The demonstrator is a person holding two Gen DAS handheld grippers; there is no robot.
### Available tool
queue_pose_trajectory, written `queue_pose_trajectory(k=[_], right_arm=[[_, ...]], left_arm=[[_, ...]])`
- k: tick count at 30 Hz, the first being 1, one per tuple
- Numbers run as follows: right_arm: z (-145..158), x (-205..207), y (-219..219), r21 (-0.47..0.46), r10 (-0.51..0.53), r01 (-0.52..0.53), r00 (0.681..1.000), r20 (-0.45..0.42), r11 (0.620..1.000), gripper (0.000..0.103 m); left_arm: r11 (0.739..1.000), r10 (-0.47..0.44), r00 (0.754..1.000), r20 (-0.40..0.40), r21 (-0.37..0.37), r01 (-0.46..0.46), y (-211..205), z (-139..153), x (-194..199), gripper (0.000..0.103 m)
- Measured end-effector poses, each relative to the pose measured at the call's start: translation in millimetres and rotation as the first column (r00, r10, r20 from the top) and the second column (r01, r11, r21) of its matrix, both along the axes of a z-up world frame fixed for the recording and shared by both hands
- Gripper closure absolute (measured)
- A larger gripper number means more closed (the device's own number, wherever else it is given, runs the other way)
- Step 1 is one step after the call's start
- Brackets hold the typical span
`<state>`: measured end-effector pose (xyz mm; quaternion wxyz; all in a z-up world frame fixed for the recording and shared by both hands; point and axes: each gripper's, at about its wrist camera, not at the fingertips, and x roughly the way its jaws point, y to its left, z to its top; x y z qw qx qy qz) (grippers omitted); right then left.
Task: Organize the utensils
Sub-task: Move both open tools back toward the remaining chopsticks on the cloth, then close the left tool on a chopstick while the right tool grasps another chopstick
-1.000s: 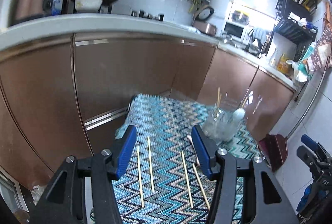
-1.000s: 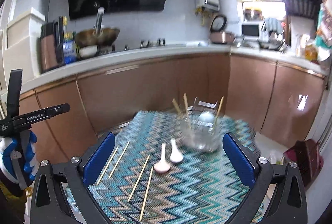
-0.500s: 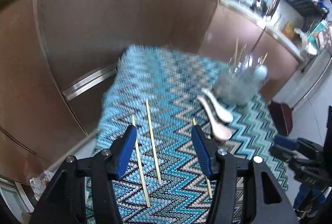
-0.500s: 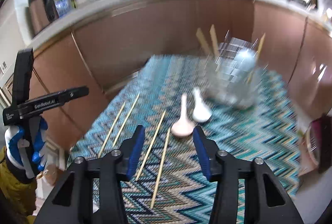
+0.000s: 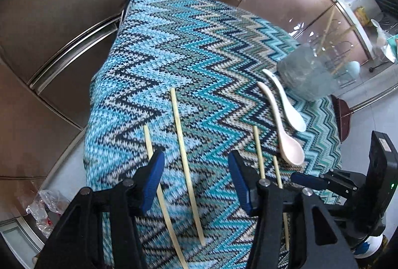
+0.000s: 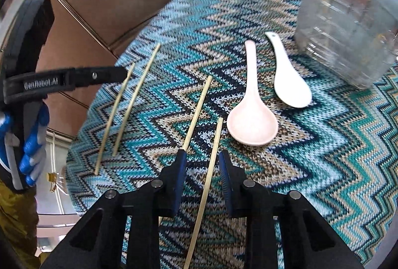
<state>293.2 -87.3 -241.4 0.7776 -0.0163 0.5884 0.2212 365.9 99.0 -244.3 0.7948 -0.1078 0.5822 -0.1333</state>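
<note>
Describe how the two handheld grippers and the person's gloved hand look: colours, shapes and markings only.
Both the left gripper and the right gripper have black angular frames with silver bolts and flat blue fingers. White "GenRobot.AI" lettering marks the left gripper's side. The hand wears a blue and grey glove.

open cloth point(image 6: 335, 157) right of spoons point(image 6: 251, 124)

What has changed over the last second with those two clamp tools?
Both tools tipped down toward the cloth. The right gripper narrowed its jaws and now straddles one chopstick, not yet clamped. The left gripper stayed open above another chopstick. The spoons and the clear holder lie as before.
</note>
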Motion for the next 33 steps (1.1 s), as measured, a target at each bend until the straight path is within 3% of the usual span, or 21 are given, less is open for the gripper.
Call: queue_pose_trajectory(k=[11, 23, 33], right_arm=[[-19, 18, 3, -0.037, 0.008, -0.011, 0.998, -0.067, 0.999, 0.085], [-35, 40, 21, -0.046, 0.005, -0.01, 0.995, -0.097, 0.999, 0.09], [-33, 33, 8, -0.002, -0.013, 0.012, 0.997, -0.071, 1.0, 0.097]], left_arm=[[1.0, -0.024, 0.992, -0.123, 0.008, 0.025, -5, -34, 33, 0.074], [0.995, -0.031, 0.992, -0.124, 0.093, 0.042, -13, -38, 41, 0.094], [0.994, 0.01, 0.996, -0.085, 0.108, 0.0, -15, -36, 34, 0.099]])
